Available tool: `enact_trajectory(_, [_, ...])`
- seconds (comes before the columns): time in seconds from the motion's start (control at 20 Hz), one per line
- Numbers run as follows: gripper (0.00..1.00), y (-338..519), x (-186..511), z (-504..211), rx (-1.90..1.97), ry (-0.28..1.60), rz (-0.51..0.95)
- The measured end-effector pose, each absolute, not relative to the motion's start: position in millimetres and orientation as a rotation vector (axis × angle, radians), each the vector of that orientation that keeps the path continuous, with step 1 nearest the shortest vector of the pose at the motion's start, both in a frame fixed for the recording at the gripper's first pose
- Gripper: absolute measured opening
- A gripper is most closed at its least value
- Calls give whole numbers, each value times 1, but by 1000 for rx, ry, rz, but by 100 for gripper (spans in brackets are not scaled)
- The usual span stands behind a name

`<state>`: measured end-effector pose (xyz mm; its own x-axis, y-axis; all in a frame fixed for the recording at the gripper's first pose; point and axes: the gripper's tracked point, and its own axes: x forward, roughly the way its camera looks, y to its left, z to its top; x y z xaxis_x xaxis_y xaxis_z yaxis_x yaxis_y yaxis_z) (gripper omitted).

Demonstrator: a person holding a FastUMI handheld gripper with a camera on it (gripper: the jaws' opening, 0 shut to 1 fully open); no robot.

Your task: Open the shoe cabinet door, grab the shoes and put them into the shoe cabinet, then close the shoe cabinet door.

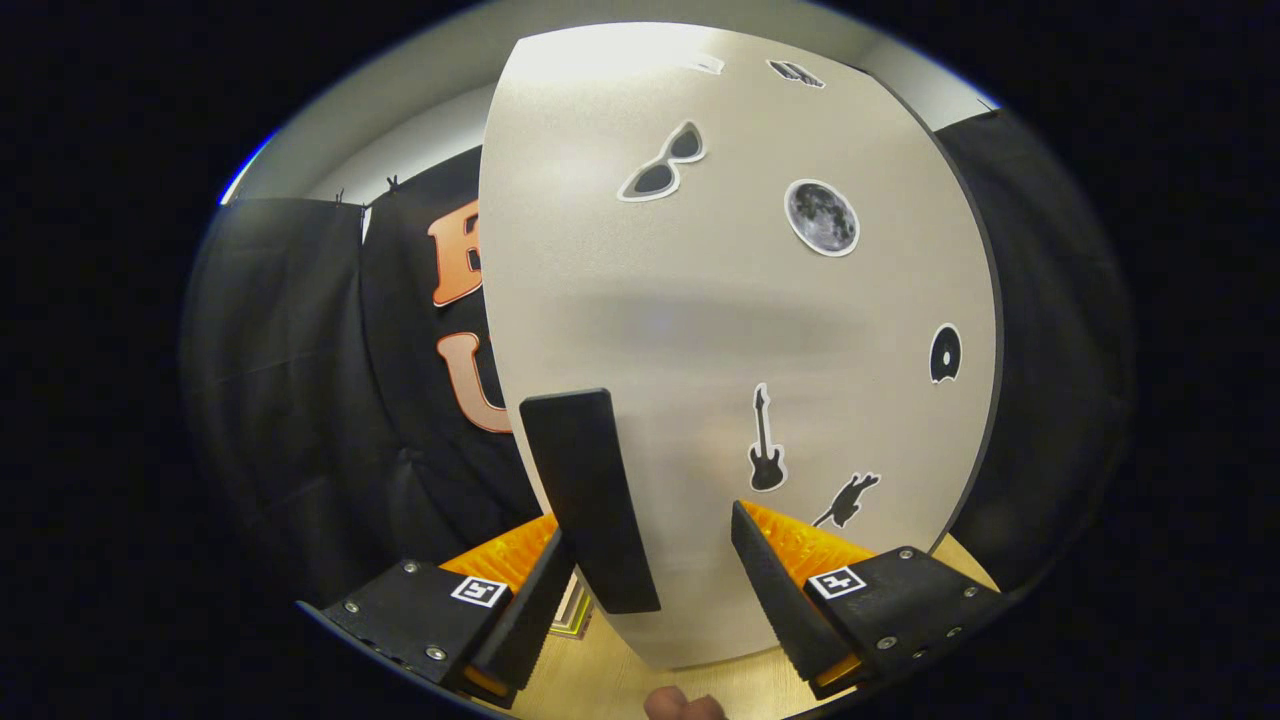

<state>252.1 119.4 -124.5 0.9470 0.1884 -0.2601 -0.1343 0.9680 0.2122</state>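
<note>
The shoe cabinet door [720, 300] is a pale panel with stickers of sunglasses, a moon, a guitar and a record, and it stands close in front of me. A black upright handle [585, 490] is fixed near the door's left edge. My gripper [650, 530] is open, with the lower part of the handle between its fingers. The left finger [530, 610] is close beside the handle, while the right finger [775, 590] stands well apart from it. Whether the door is ajar or flush I cannot tell.
Black cloth walls hang to the left and right of the door. A light wooden surface [620, 680] lies below the door. A small striped object [572, 612] peeks out beside the left finger. A person's fingertip [680, 705] shows just under the gripper.
</note>
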Motion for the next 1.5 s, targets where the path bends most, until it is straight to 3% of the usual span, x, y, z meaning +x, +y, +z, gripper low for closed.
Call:
enact_trajectory(0.9, [94, 128, 259, -126, 214, 355, 111])
enact_trajectory(1.5, [94, 47, 131, -78, 167, 276, 84])
